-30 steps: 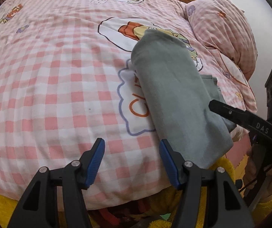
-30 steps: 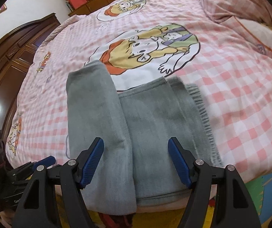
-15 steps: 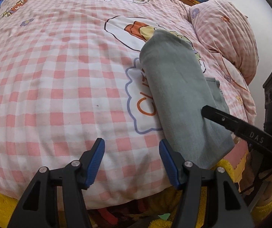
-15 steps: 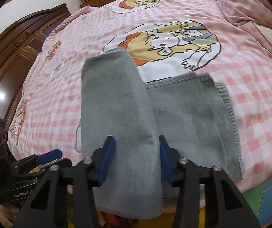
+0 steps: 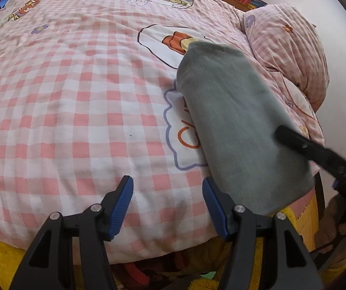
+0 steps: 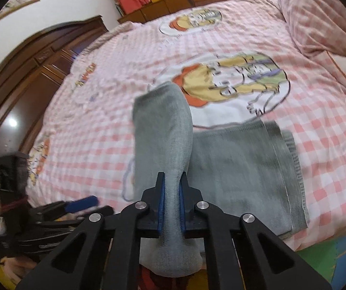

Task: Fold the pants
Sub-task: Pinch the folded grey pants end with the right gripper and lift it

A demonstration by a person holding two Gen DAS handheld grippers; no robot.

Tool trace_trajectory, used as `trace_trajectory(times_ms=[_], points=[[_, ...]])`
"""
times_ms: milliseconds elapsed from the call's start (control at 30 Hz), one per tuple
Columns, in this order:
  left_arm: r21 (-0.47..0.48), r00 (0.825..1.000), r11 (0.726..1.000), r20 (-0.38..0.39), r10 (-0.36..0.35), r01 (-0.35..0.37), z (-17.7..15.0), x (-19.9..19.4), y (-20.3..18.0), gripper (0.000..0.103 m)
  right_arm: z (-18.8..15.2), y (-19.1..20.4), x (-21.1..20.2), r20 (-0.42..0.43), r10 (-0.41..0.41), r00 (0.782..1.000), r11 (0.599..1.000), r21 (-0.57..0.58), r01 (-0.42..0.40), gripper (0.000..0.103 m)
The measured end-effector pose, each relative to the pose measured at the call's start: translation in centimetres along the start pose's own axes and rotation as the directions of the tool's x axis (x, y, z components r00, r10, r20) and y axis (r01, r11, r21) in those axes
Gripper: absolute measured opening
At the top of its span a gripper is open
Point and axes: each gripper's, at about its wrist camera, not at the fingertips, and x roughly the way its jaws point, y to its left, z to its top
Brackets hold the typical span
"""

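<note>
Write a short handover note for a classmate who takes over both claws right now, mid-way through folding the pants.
Right claw: shut on the folded leg section of the grey pants, pinching it near the bed's front edge.
Left claw: open, empty, beside the pants.
Done: the leg section lies doubled over itself; the wider part lies flat to its right.
Left: carry the pinched section across the flat part, release, smooth.
</note>
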Motion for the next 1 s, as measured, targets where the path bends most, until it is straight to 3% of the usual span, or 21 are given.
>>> trace_trajectory(times_ms=[200,400,600,733,867,1000], points=[[0.008,1.000,1.000,0.012,0.006,-0.006,0.0,-0.5,-0.5,0.062,1.0,0.4,-3.9,0.087,0.014,0.996,1.000,-0.010,-0.013,0.010],[0.040,1.000,0.999,0.014,0.011,-0.011,0.1,-0.4,-1.8,0.062,0.8,-2.4,-6.5,0.135,-0.028,0.990,0.999,0.037,0.023,0.010],[0.090,1.000,0.996,-0.002,0.016,-0.016,0.2,0.4,-3.7,0.062,0.7,-7.2,-5.5,0.105,-0.075,0.992,0.991,0.116,0.063,0.010],[0.134,1.000,0.991,-0.003,0.020,-0.019,0.4,0.8,-5.2,0.062,0.4,-10.5,-2.7,0.036,-0.092,0.995,0.983,0.165,0.085,0.010],[0.189,1.000,0.982,0.017,0.015,-0.018,1.6,0.8,-7.1,0.062,-0.6,-12.2,-0.4,-0.014,-0.121,0.993,0.976,0.179,0.122,0.012],[0.239,0.998,0.971,0.055,-0.017,0.003,3.6,1.1,-9.2,0.062,-0.6,-12.7,-0.5,-0.009,-0.134,0.991,0.972,0.192,0.134,0.019]])
